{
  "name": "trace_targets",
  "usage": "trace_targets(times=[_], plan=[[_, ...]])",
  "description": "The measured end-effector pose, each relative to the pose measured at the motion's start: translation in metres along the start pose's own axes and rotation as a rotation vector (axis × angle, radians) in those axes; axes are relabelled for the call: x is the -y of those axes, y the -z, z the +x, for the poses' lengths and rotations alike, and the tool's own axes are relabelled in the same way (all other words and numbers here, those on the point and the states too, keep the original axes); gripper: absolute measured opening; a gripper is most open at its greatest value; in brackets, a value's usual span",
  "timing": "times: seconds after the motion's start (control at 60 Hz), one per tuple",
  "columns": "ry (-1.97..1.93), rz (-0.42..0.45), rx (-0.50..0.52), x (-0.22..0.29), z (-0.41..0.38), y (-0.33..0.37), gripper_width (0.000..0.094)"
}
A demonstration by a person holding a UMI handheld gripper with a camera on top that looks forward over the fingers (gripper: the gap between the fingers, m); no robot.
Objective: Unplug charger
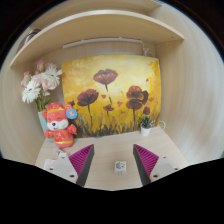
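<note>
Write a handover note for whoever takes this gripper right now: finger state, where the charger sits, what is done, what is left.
Gripper: open, nothing held, magenta pads facing each other.
Small white cube-shaped charger: sits on the pale wooden desk between the fingers, with a gap at each side. Its socket cannot be made out.
Beyond the fingers: red and white plush doll, white flowers, poppy painting and a small potted plant against the back wall.
Done: approach lined up on the charger.
Left: close on it and likely pull it free.
</note>
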State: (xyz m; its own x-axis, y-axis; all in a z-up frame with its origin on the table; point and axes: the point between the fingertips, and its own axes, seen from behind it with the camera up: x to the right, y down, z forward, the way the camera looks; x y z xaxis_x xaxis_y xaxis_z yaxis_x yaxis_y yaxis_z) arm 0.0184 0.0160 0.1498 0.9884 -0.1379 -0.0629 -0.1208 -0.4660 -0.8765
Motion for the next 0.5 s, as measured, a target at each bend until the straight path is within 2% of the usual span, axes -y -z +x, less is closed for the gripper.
trace_targets(times=[0.1, 0.183, 0.3, 0.5], plan=[[-0.019, 0.080, 0.030, 0.030, -0.020, 0.063, 0.0784], [-0.005, 0.125, 0.055, 0.031, -0.036, 0.108, 0.0795], [0.024, 0.129, 0.051, 0.009, -0.056, 0.159, 0.0796], [0.057, 0.054, 0.108, -0.048, -0.094, 0.215, 0.0811]])
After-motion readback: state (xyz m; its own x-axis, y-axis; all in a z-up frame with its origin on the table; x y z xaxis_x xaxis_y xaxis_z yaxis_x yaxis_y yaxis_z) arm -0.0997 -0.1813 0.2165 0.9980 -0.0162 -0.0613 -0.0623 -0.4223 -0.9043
